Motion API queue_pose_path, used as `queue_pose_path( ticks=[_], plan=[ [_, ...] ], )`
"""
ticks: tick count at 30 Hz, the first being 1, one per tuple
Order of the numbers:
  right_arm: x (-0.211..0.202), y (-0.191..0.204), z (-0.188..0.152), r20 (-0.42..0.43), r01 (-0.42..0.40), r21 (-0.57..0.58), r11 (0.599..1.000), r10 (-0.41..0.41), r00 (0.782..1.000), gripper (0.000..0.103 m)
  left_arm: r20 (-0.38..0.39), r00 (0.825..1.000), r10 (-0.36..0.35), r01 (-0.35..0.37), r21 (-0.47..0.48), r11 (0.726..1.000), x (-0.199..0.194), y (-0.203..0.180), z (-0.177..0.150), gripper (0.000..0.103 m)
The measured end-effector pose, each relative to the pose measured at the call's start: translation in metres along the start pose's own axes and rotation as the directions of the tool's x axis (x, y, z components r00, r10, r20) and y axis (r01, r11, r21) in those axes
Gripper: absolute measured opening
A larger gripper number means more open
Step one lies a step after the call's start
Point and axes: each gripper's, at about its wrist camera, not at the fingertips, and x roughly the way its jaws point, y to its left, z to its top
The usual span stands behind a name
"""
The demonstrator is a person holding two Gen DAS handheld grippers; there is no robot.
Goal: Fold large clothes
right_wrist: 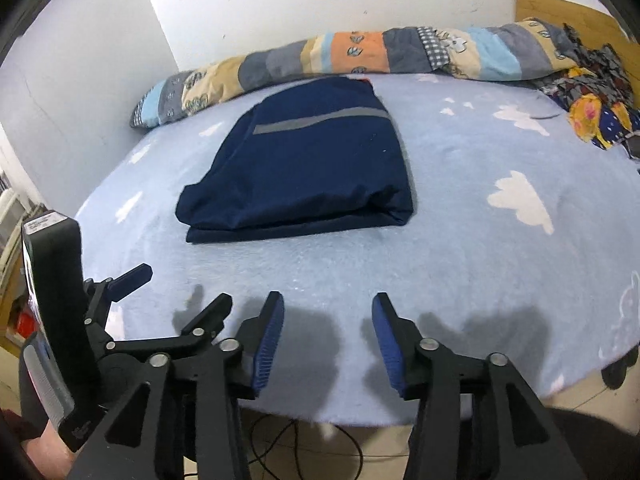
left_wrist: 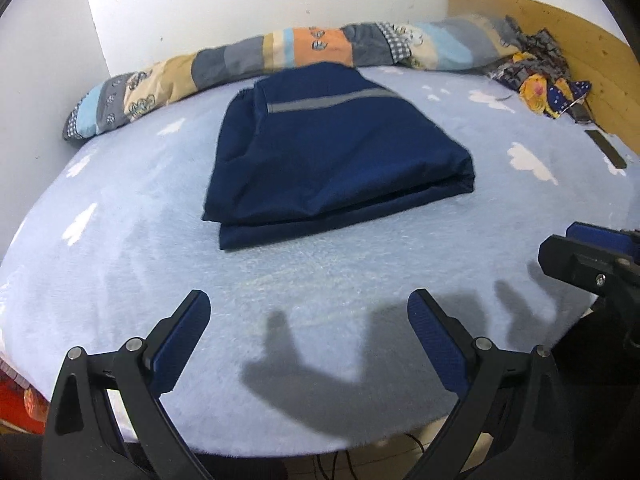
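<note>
A navy garment (left_wrist: 332,152) with a grey reflective stripe lies folded into a flat rectangle on the light blue bed cover (left_wrist: 120,248). It also shows in the right wrist view (right_wrist: 304,168). My left gripper (left_wrist: 308,312) is open and empty, held above the bed's near edge, short of the garment. My right gripper (right_wrist: 328,316) is open and empty, also near the front edge. The right gripper shows at the right edge of the left wrist view (left_wrist: 592,256). The left gripper shows at the left of the right wrist view (right_wrist: 176,292).
A rolled patchwork quilt (left_wrist: 280,56) lies along the back wall. A heap of patterned cloth (left_wrist: 540,76) sits at the back right by the wooden headboard (left_wrist: 560,24). A dark flat object (left_wrist: 606,148) lies at the right. Cables (right_wrist: 280,440) run on the floor below.
</note>
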Motion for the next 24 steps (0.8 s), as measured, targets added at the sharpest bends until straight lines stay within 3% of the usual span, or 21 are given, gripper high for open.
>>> queue_pose_path(
  ticks=[5,12,17,24],
  plan=[
    [-0.022,0.003,-0.008,0.056,-0.017,0.009,1.0,0.016,0.998,0.054,0.078,0.996,0.031,-0.031,-0.001,1.0,-0.03,0.005,0.002,0.1],
    [-0.041,0.022,-0.017,0.11,0.013,-0.031,0.999,-0.009,0.994,0.072,0.163,0.983,0.086,-0.079,-0.05,0.996,-0.072,0.017,0.001,0.103],
    [-0.041,0.037,-0.018,0.144,0.072,-0.111,0.991,-0.056,0.988,0.082,0.097,0.99,0.1,-0.092,-0.077,0.993,-0.063,0.025,0.009,0.103],
    [-0.025,0.04,-0.015,0.095,0.081,-0.094,0.992,-0.072,0.993,0.082,0.056,0.996,0.072,-0.064,-0.133,0.989,-0.055,0.036,0.012,0.103]
  ],
)
